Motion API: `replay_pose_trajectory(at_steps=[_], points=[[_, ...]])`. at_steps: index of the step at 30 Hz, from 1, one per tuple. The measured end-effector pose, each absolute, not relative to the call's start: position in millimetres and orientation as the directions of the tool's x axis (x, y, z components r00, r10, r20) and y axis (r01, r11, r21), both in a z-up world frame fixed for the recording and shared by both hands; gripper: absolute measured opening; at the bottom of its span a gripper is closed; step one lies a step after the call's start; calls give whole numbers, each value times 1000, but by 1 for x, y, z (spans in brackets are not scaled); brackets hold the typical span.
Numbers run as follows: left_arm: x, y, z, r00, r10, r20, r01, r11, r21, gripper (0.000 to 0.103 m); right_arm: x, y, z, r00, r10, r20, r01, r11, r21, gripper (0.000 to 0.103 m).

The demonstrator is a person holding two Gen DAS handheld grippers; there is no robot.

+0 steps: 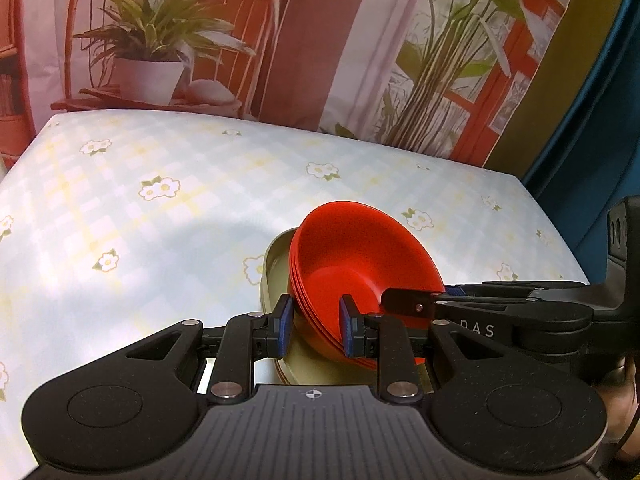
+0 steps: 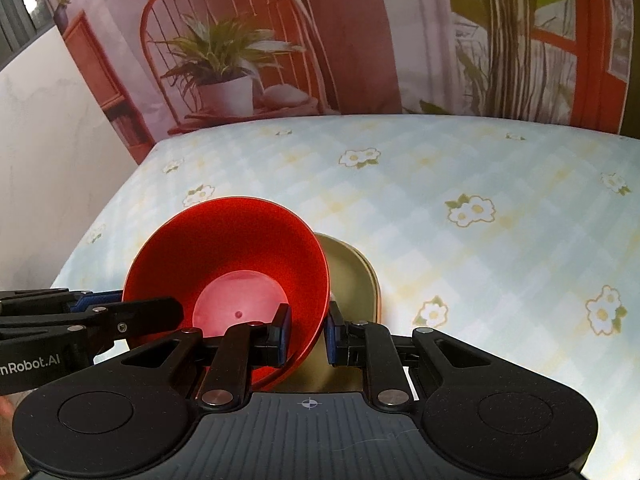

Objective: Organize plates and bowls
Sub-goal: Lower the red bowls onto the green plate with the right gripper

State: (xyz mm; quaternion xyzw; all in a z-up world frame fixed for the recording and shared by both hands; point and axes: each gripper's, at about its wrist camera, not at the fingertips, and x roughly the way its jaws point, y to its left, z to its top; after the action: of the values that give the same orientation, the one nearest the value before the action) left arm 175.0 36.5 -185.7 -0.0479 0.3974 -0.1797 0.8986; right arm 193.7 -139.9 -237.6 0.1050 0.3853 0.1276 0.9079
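Observation:
A nested stack of red bowls rests in an olive-green plate, tilted just above the flowered tablecloth. My left gripper is shut on the stack's near-left rim, one pad inside the bowls and one outside the plate. From the right, my right gripper reaches onto the opposite rim. In the right wrist view the red bowls and olive plate sit between the pads of my right gripper, which is shut on the rim. My left gripper comes in from the left.
The table, under a pale checked cloth with white flowers, ends at a printed backdrop of a chair and potted plant. A white wall lies past its left edge and a blue surface past its right.

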Motion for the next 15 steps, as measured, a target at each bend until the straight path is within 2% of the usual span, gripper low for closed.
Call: replay_pose_trajectory(at_steps=[12, 15], points=[[173, 36, -184, 625, -367, -689, 285, 929, -236, 26, 194, -139, -236, 673, 304, -675, -153, 949, 274, 17], [173, 38, -182, 632, -369, -681, 286, 928, -238, 26, 192, -139, -235, 676, 301, -673, -152, 950, 272, 21]])
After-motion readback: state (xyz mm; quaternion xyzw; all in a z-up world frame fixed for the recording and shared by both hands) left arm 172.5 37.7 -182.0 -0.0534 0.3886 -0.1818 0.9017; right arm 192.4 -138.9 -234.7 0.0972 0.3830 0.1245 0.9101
